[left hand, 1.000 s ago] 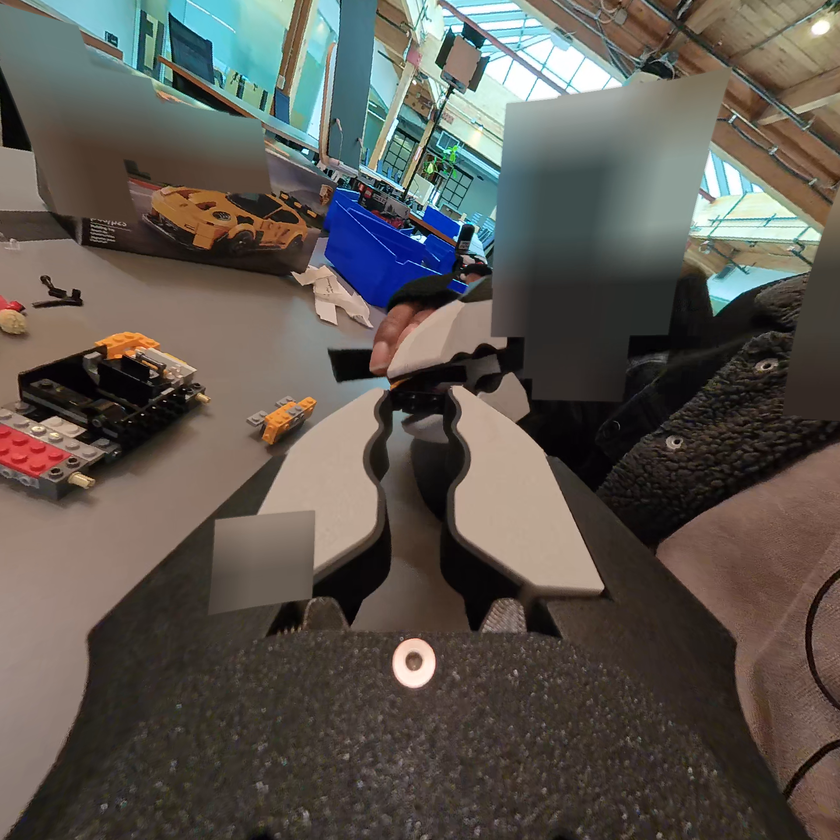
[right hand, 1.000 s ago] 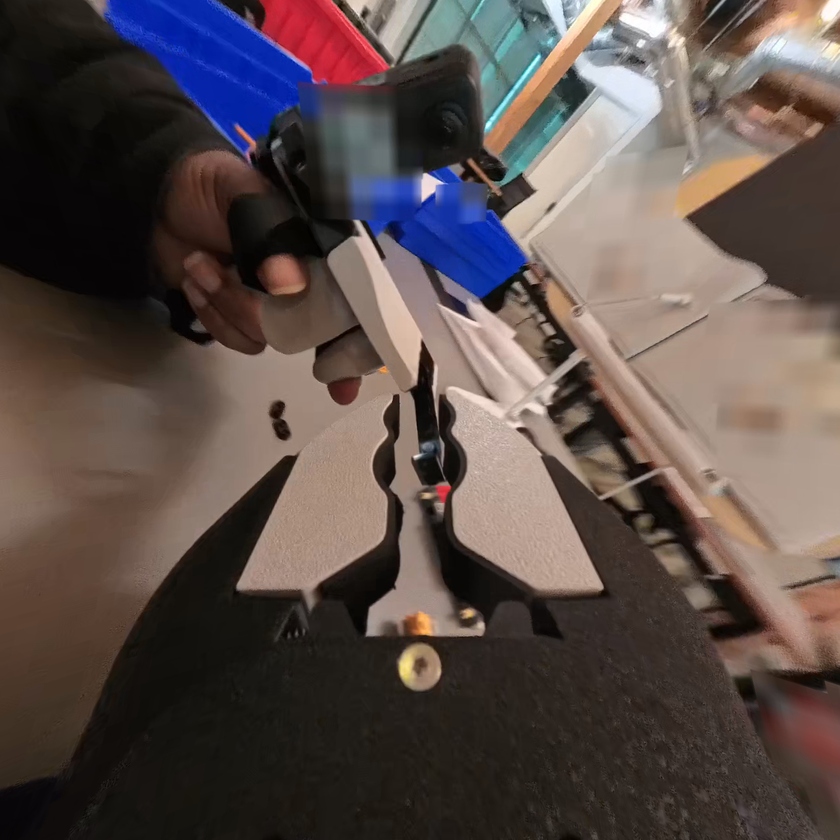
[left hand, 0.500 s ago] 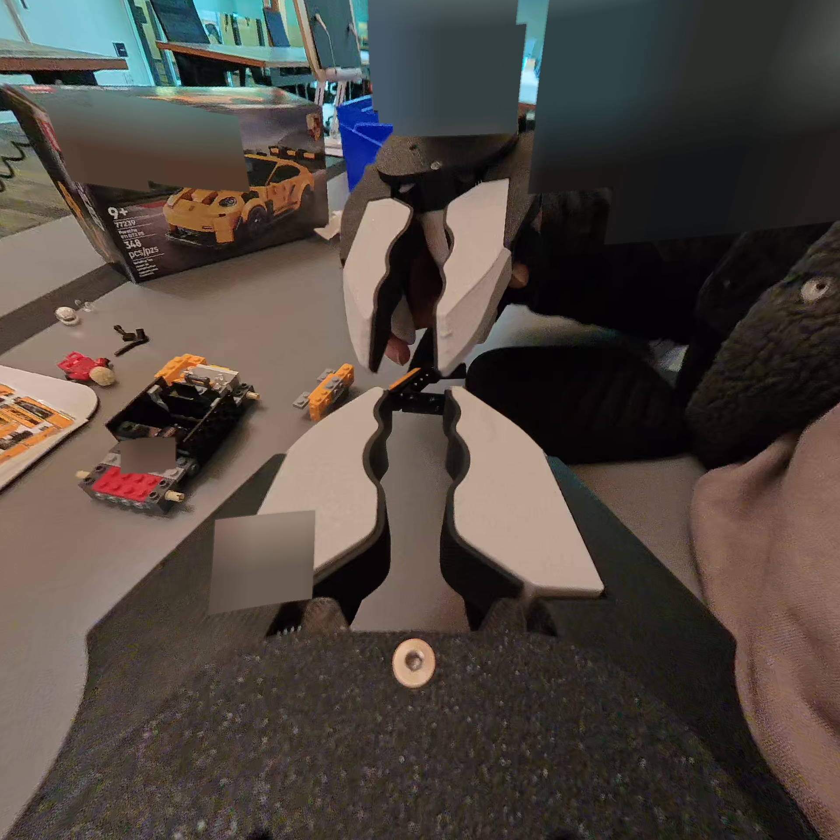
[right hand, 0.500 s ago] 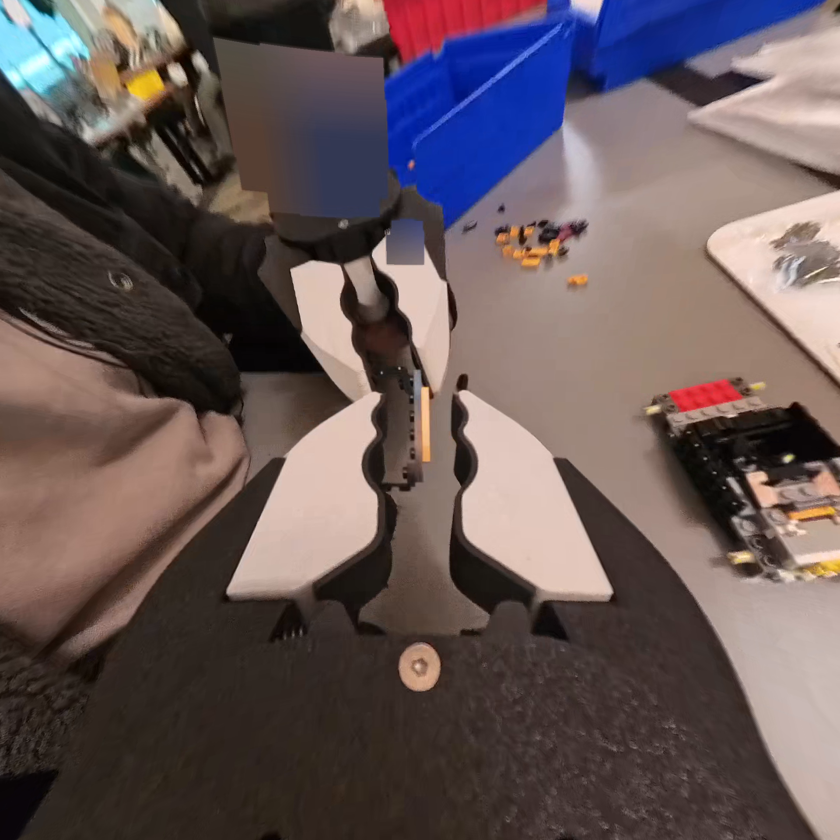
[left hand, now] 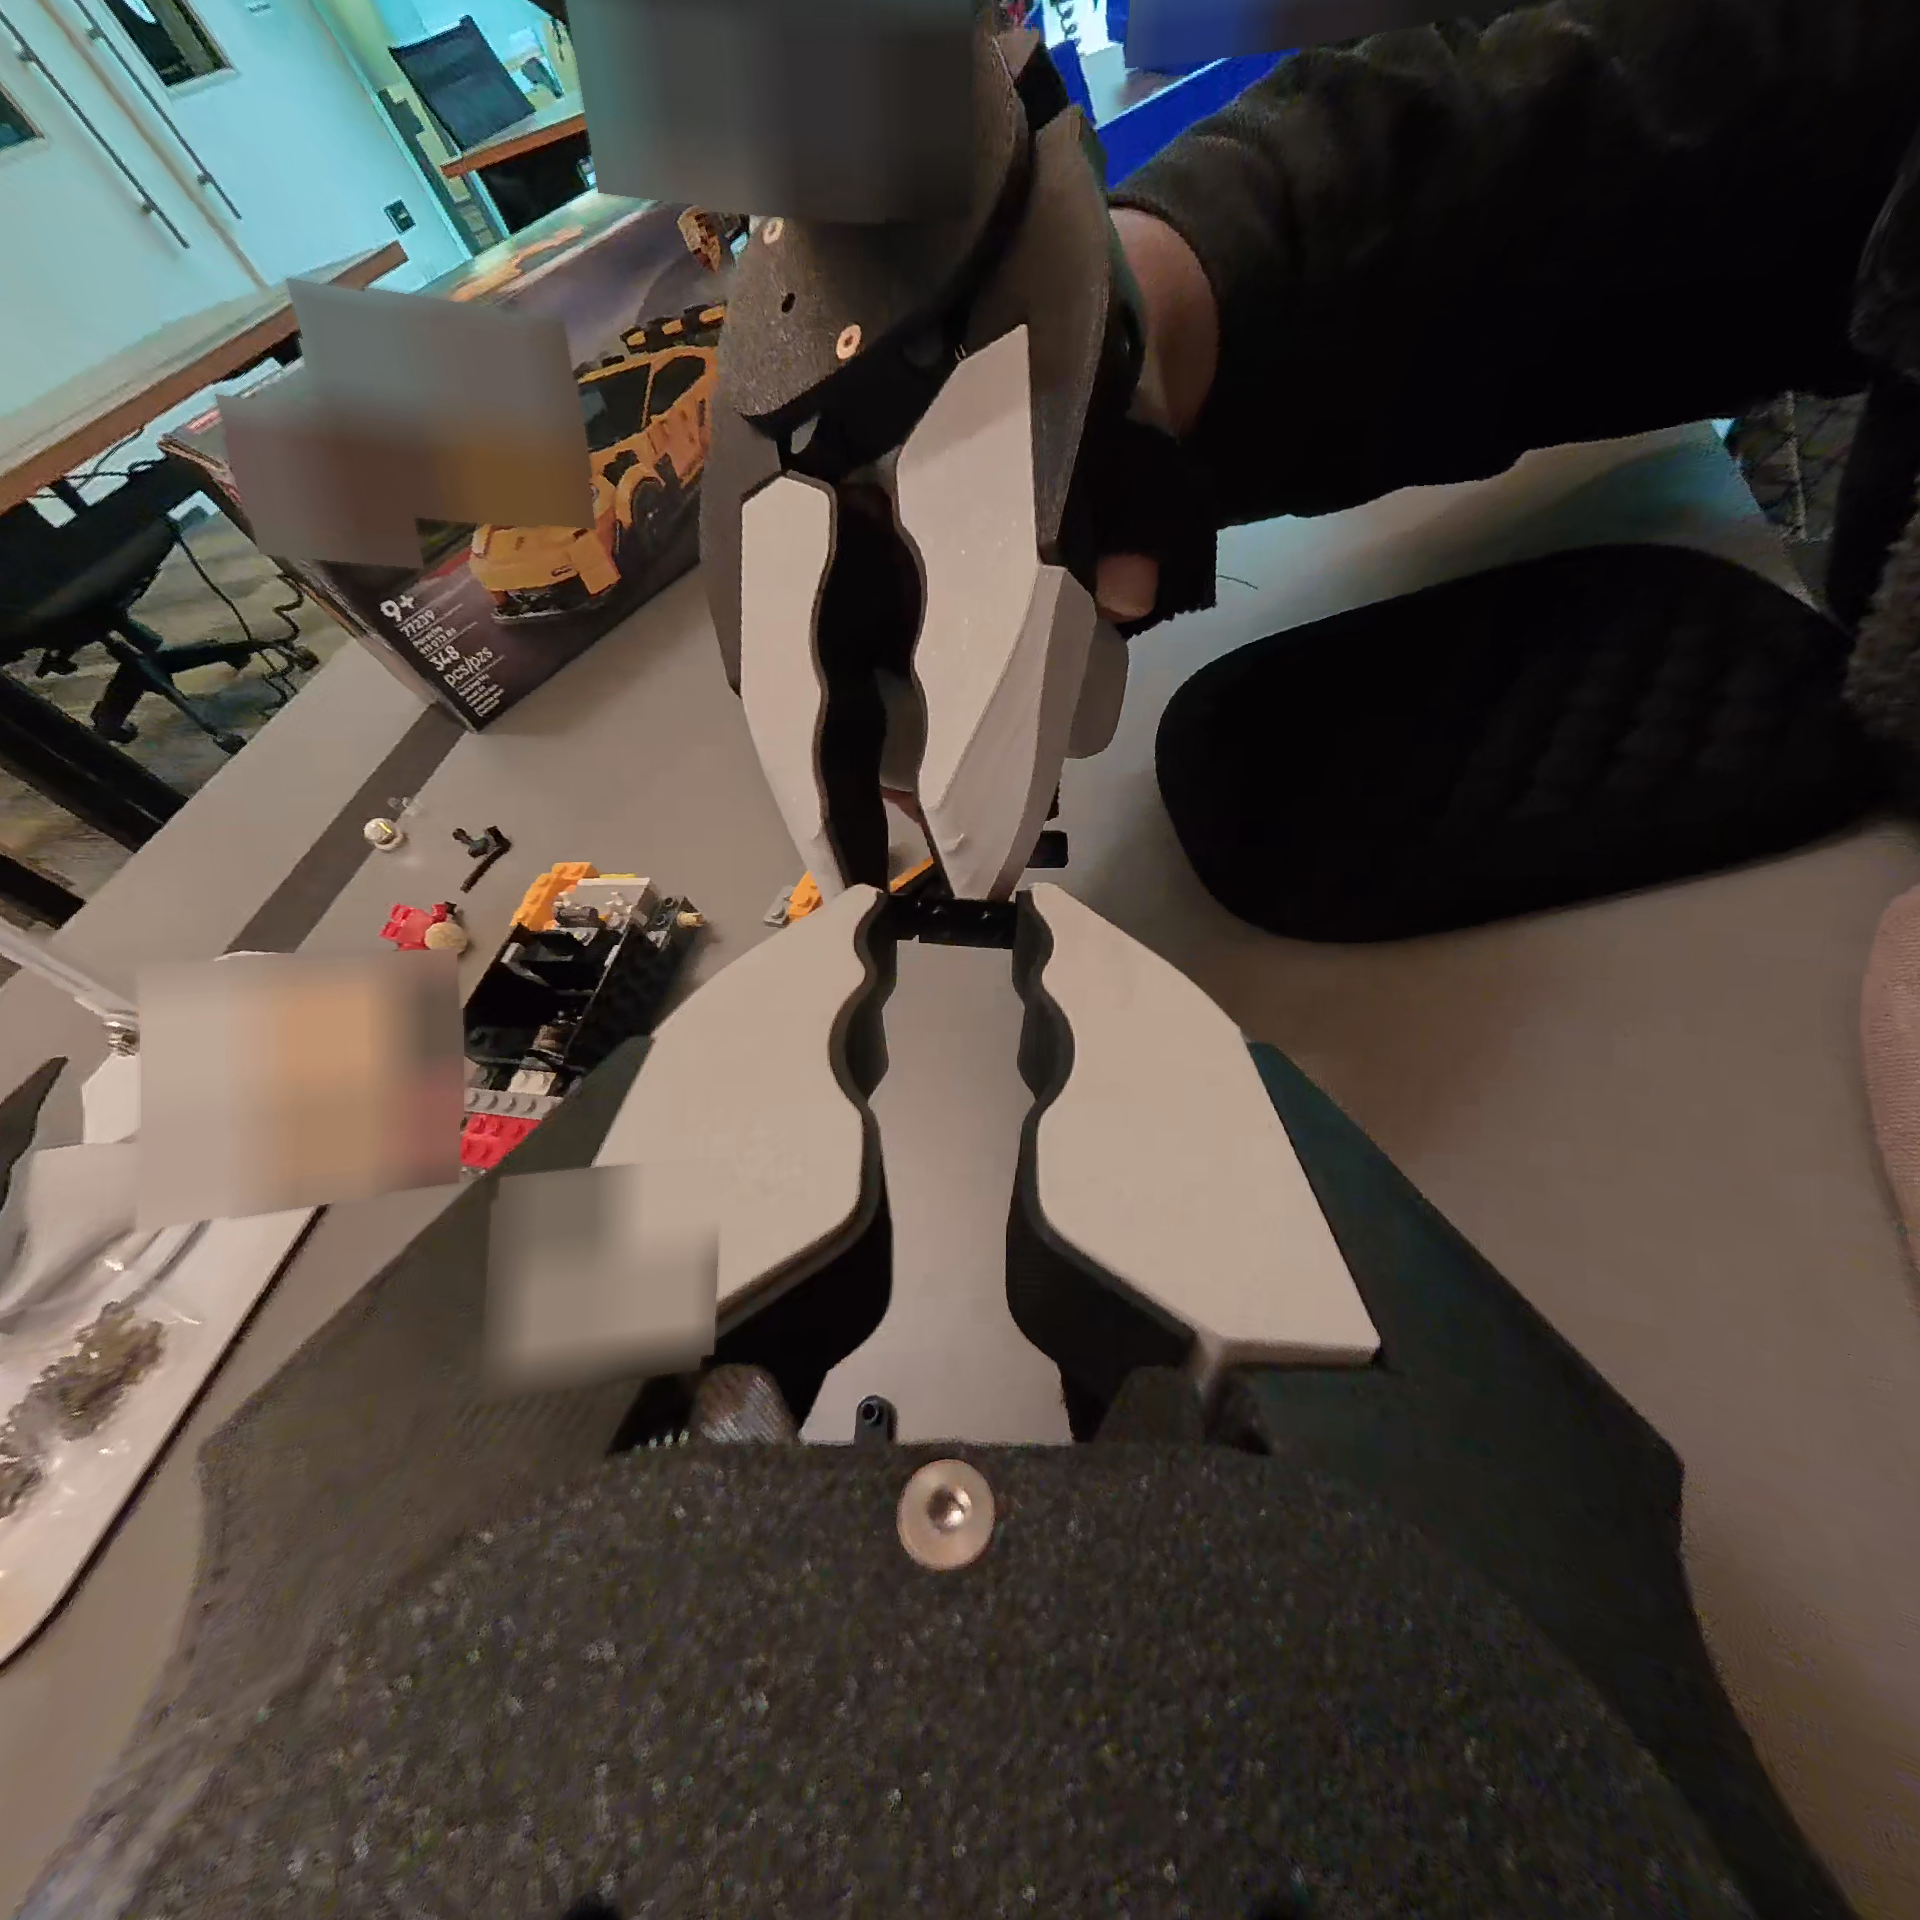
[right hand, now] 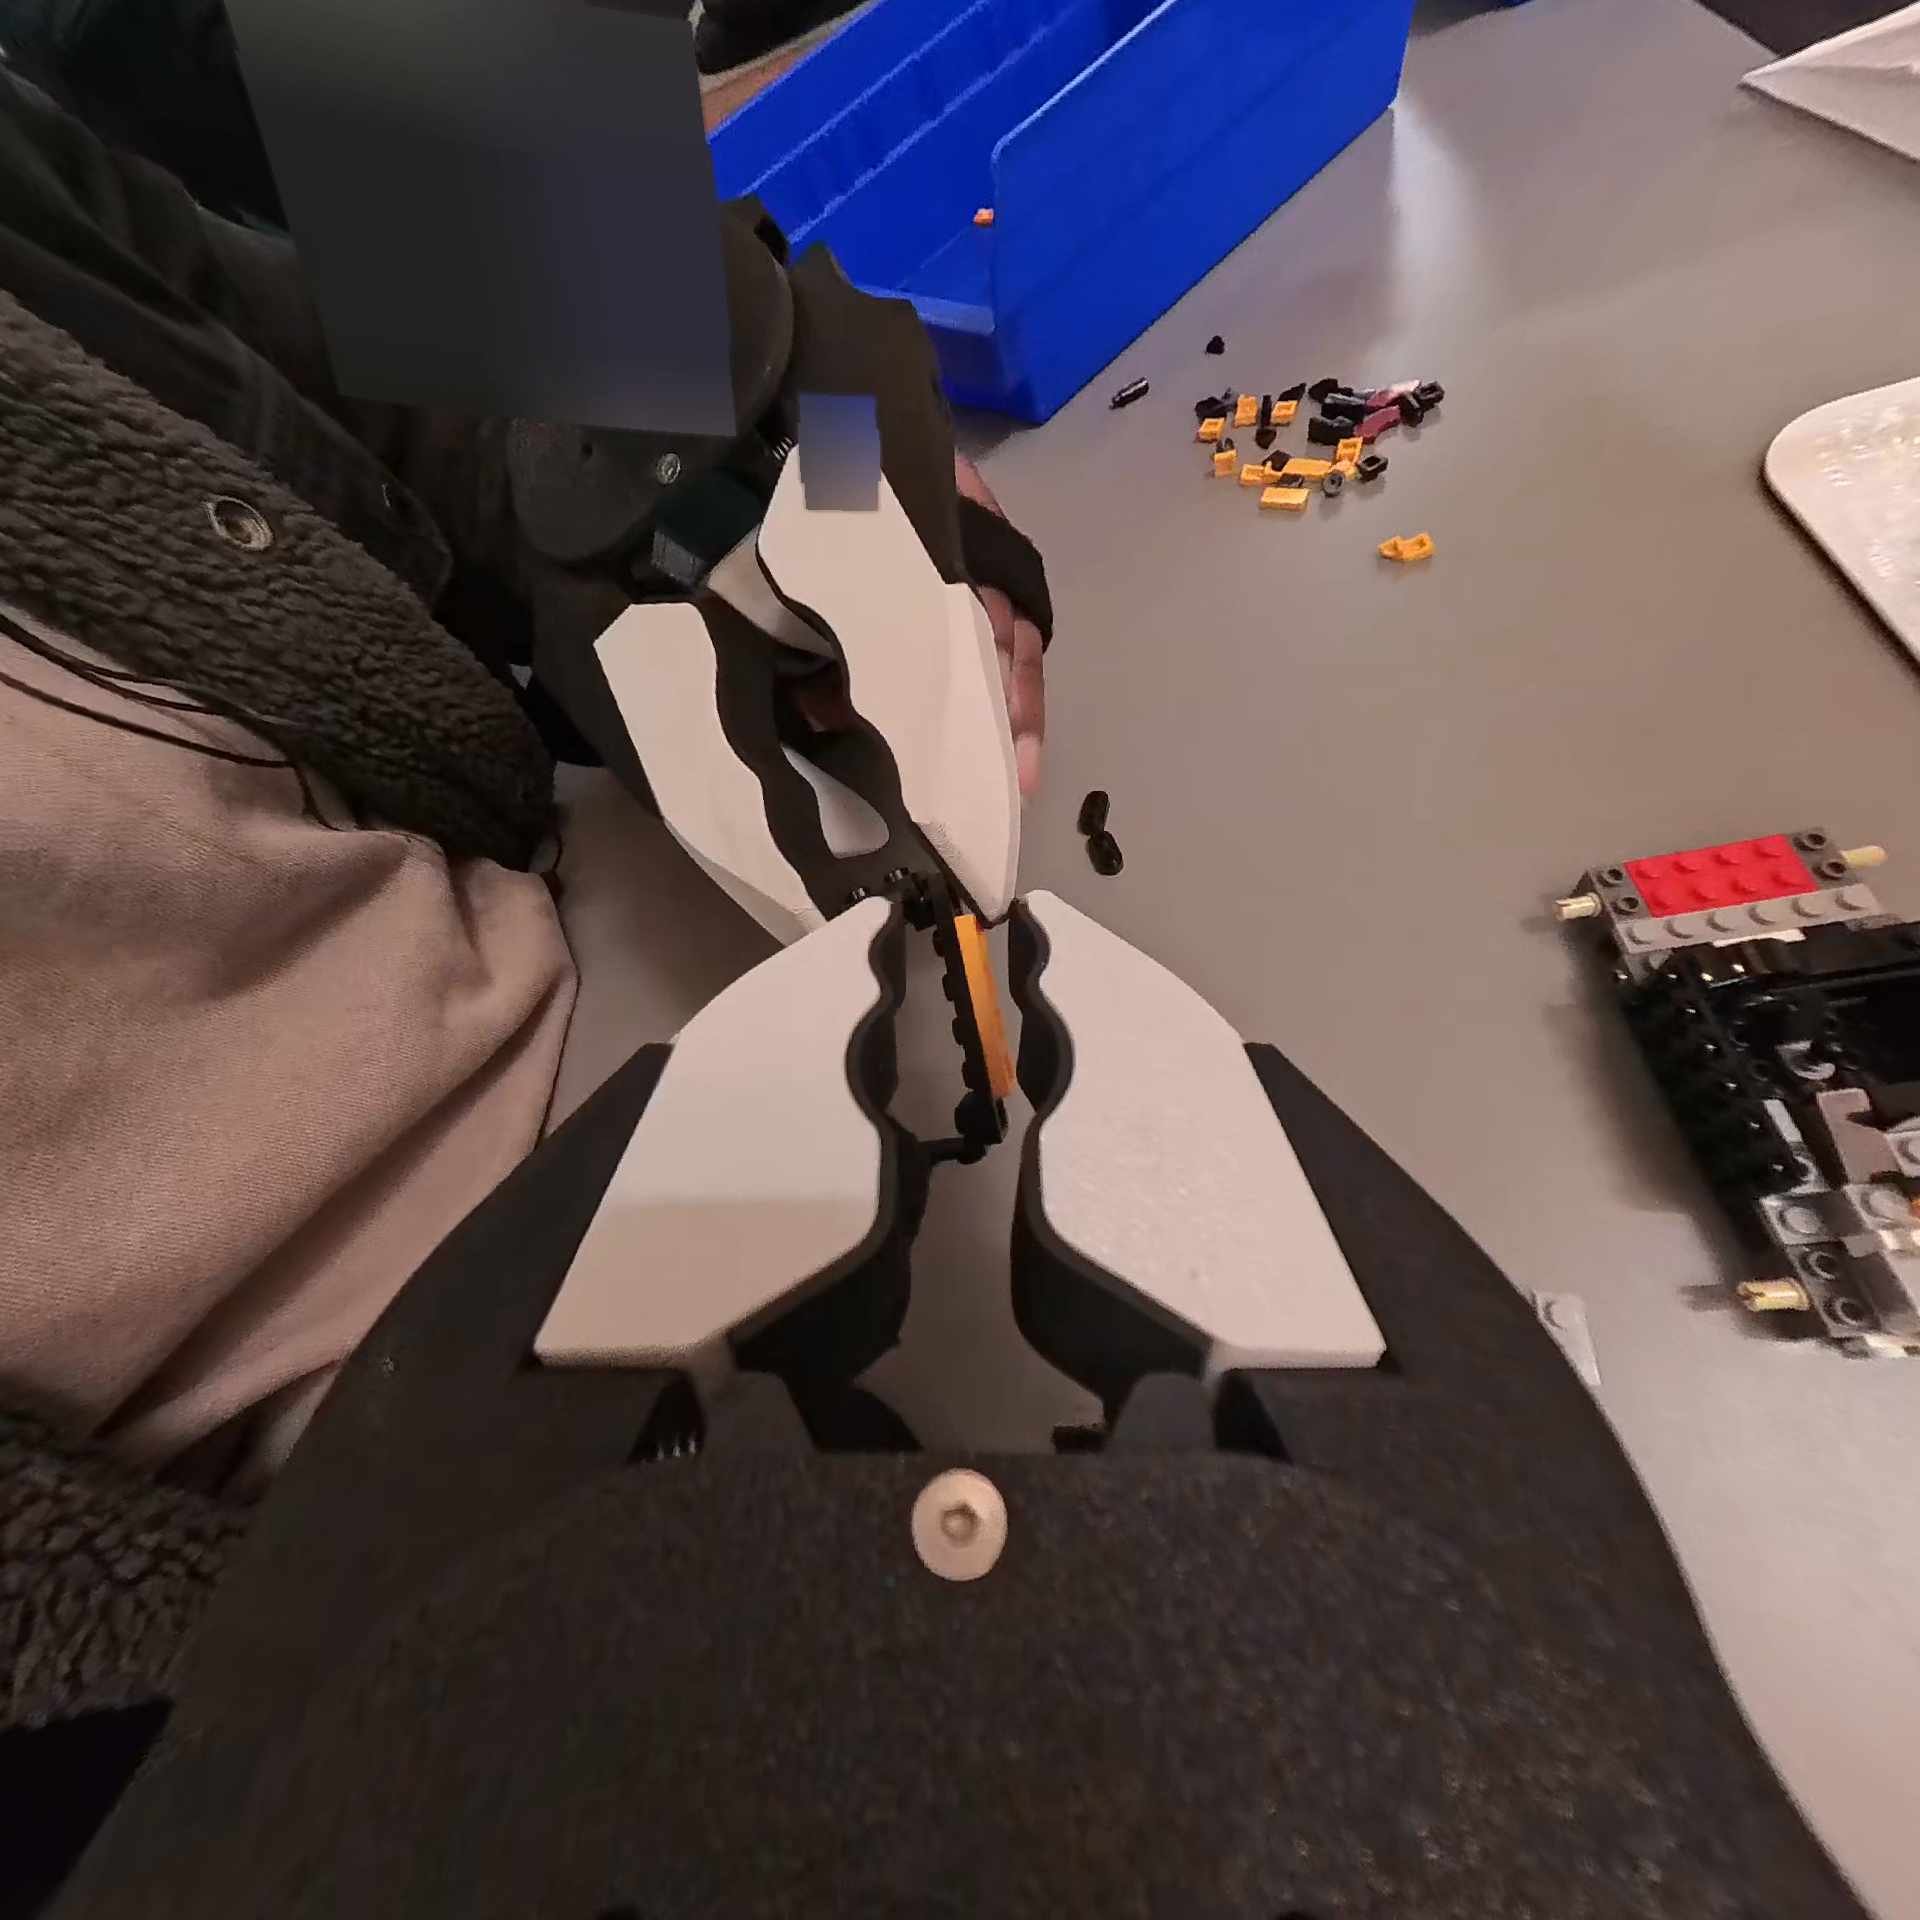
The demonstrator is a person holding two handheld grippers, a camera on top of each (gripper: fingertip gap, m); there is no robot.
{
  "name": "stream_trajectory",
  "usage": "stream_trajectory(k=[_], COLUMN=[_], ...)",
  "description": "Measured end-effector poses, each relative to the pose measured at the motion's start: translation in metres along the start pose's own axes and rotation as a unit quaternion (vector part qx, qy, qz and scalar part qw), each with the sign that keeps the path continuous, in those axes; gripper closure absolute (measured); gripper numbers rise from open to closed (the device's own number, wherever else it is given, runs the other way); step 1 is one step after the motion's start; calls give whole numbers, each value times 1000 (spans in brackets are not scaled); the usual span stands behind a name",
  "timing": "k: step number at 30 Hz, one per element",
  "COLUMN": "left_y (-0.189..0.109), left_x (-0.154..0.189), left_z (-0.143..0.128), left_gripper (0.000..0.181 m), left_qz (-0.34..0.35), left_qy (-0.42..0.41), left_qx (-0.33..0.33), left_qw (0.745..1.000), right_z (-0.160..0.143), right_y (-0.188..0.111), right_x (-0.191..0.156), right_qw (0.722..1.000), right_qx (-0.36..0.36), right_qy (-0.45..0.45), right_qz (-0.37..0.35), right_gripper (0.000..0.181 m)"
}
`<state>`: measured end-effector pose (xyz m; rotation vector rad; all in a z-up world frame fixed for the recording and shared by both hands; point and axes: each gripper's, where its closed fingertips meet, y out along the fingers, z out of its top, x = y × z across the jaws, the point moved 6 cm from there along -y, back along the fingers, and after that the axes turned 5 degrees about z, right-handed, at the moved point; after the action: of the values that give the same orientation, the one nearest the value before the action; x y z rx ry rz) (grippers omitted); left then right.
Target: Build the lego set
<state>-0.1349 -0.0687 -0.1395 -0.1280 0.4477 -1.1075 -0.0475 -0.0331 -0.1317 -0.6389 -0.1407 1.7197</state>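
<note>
A thin black-and-orange lego piece (right hand: 975, 1018) is held above the grey table between both grippers, which meet tip to tip. My left gripper (left hand: 956, 912) is shut on the piece's black end (left hand: 961, 923). In the right wrist view it comes in from above (right hand: 914, 883). My right gripper (right hand: 954, 910) surrounds the piece lengthwise with its jaws a little apart, and the piece lies tilted in the gap. It shows from above in the left wrist view (left hand: 909, 883). The part-built black car chassis with a red plate (right hand: 1787, 1060) lies on the table, also in the left wrist view (left hand: 561, 997).
A heap of small orange and black pieces (right hand: 1309, 436) lies in front of a blue bin (right hand: 1060, 187). Two black bits (right hand: 1099, 831) lie near the grippers. The set's box (left hand: 582, 488), a white tray (left hand: 104, 1455) and a small orange sub-assembly (left hand: 795, 902) are on the left. A person's dark sleeve (left hand: 1507, 727) rests at the table edge. The grippers are tip to tip, or close to it.
Both views swung down from the ceiling and room to the table. The grippers stayed tip to tip on the piece. My right jaws widened, then narrowed a little.
</note>
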Motion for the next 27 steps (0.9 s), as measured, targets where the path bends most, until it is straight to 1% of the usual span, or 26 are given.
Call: stream_trajectory(k=[5,8,14,18,24,27], left_y=[-2,-3,-7,-7,-6,-5], left_x=[0,1,1,3,8,10], left_z=[2,4,8,9,8,7], left_gripper=[159,159,159,159,159,159], left_qz=[7,12,17,11,-3,3], left_qy=[3,21,30,40,50,57], left_qx=[4,7,19,16,5,1], left_qw=[1000,1000,999,999,999,998], right_z=[0,0,1,-2,-7,-9], right_y=[0,0,-1,-1,-1,-1], right_x=[-4,-8,-14,-16,-20,-20], right_qw=[999,998,994,993,992,992], right_qx=[33,43,83,109,119,121], right_qy=[-18,-33,-37,-18,-1,12], right_qz=[-27,-43,-60,-48,-37,-40], right_gripper=[164,165,165,165,164,165])
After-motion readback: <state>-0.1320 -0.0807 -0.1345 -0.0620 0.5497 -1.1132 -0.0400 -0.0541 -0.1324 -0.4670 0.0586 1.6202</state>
